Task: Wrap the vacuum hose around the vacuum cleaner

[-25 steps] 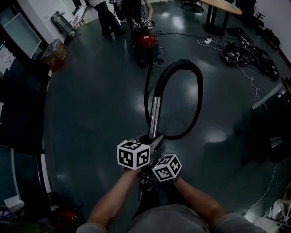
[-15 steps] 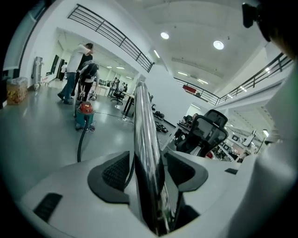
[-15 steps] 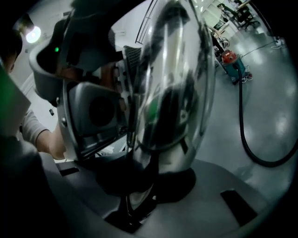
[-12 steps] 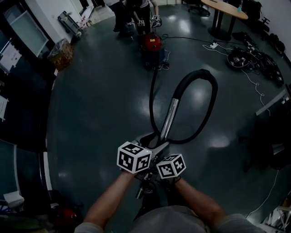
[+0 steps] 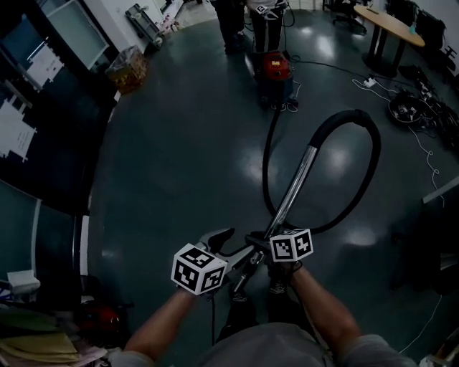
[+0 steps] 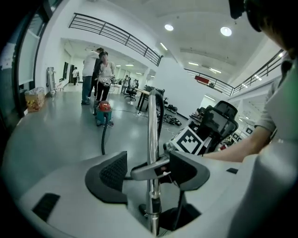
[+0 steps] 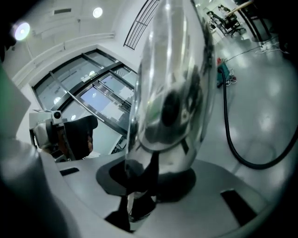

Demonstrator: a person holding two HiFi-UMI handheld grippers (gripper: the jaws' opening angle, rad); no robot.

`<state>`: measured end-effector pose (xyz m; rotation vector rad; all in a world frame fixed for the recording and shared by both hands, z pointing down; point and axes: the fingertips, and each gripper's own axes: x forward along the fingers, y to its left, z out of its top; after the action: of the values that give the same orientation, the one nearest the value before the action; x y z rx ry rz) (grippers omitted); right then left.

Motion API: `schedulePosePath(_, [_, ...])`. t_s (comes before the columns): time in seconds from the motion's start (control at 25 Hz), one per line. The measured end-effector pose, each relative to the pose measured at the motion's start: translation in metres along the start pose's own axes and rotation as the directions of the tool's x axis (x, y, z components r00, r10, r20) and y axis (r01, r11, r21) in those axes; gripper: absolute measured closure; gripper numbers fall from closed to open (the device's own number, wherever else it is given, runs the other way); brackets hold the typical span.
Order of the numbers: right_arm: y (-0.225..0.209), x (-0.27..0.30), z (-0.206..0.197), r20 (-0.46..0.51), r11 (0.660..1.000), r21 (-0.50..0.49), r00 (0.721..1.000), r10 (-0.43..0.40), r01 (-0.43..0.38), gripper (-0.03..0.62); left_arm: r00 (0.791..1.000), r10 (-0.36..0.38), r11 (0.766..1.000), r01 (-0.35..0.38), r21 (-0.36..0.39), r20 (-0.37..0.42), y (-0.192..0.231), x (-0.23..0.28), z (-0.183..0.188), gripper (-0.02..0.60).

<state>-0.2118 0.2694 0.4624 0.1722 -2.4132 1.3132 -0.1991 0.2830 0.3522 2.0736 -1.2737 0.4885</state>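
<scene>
Dark glossy floor (image 5: 179,158), streaked with lamp glare, in a wide hall. Far off, red vacuum cleaner (image 5: 276,72) beside standing people (image 5: 237,21). Wooden worktop (image 5: 391,21) far right, tangle of cables (image 5: 412,107) near it. Black hose (image 5: 353,115) looping from the cleaner to the chrome tube (image 5: 297,183).

Right gripper (image 7: 153,181) clamped on that tube. Left gripper (image 6: 149,169) with jaws wide apart, just been opening, tube between them untouched.

Against a second ago: left gripper drawn out leftward, away from the right one; tube leaning further right.

Tube's near end hidden under the grippers; people cut off at the top edge; right gripper view nearly filled by the blurred tube.
</scene>
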Motion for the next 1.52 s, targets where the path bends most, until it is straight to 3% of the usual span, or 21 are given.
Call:
schedulePosePath(0.2, [-0.019,0.002,-0.026,-0.148,0.998,-0.042,0.987,-0.057,0.051,0.485,0.995,0.034,0.993,-0.022,0.117,-0.099,0.018,-0.011,-0.021,0.304])
schedulePosePath(0.32, [-0.034,-0.008,-0.041,-0.237,0.993,-0.09,0.967,-0.098,0.079,0.485,0.991,0.037,0.973,-0.006,0.232,-0.129,0.016,0.008,-0.015,0.304])
schedulePosePath(0.44, [-0.048,-0.027,-0.054,-0.301,0.987,-0.127,0.944,-0.135,0.101,0.487,0.987,0.037,0.918,0.028,0.395,-0.156,0.001,0.039,-0.002,0.304])
schedulePosePath(0.56, [-0.065,-0.051,-0.06,-0.345,0.978,-0.153,0.92,-0.185,0.139,0.487,0.984,0.005,0.837,0.094,0.539,-0.18,-0.02,0.076,0.019,0.304])
schedulePosePath(0.64, [-0.075,-0.066,-0.064,-0.367,0.972,-0.163,0.905,-0.216,0.167,0.488,0.979,-0.038,0.761,0.16,0.629,-0.202,-0.036,0.098,0.036,0.304])
schedulePosePath(0.68, [-0.08,-0.074,-0.065,-0.373,0.969,-0.168,0.898,-0.231,0.18,0.488,0.974,-0.057,0.707,0.195,0.68,-0.22,-0.043,0.11,0.044,0.304])
schedulePosePath(0.72, [-0.086,-0.082,-0.063,-0.375,0.966,-0.173,0.893,-0.247,0.195,0.488,0.967,-0.073,0.639,0.233,0.733,-0.244,-0.051,0.122,0.051,0.304])
schedulePosePath(0.8, [-0.1,-0.1,-0.058,-0.366,0.957,-0.17,0.887,-0.281,0.234,0.488,0.943,-0.092,0.471,0.325,0.82,-0.321,-0.068,0.148,0.058,0.304])
schedulePosePath(0.88, [-0.114,-0.12,-0.054,-0.356,0.947,-0.152,0.878,-0.32,0.284,0.494,0.892,-0.076,0.284,0.447,0.848,-0.445,-0.077,0.174,0.049,0.304])
schedulePosePath(0.96, [-0.129,-0.137,-0.056,-0.376,0.929,-0.151,0.849,-0.37,0.337,0.505,0.822,-0.02,0.114,0.567,0.816,-0.569,-0.075,0.2,0.028,0.304])
schedulePosePath(1.0, [-0.135,-0.143,-0.061,-0.393,0.921,-0.162,0.833,-0.39,0.355,0.505,0.788,0.008,0.048,0.615,0.787,-0.616,-0.072,0.212,0.016,0.304])
schedulePosePath(1.04, [-0.14,-0.148,-0.065,-0.405,0.915,-0.173,0.82,-0.404,0.366,0.507,0.756,0.026,-0.001,0.654,0.757,-0.654,-0.07,0.223,0.004,0.304])
schedulePosePath(1.12, [-0.14,-0.156,-0.07,-0.412,0.907,-0.178,0.809,-0.42,0.381,0.508,0.703,0.029,-0.063,0.711,0.7,-0.711,-0.07,0.237,-0.016,0.304])
schedulePosePath(1.2, [-0.134,-0.163,-0.07,-0.413,0.901,-0.172,0.802,-0.432,0.397,0.508,0.67,0.02,-0.11,0.739,0.665,-0.742,-0.072,0.244,-0.026,0.304])
schedulePosePath(1.36, [-0.131,-0.17,-0.06,-0.458,0.881,-0.197,0.753,-0.471,0.431,0.508,0.642,-0.005,-0.159,0.757,0.634,-0.767,-0.067,0.249,-0.021,0.305])
schedulePosePath(1.52, [-0.136,-0.179,-0.046,-0.491,0.859,-0.195,0.711,-0.503,0.473,0.508,0.636,-0.029,-0.22,0.748,0.626,-0.771,-0.063,0.259,-0.01,0.305])
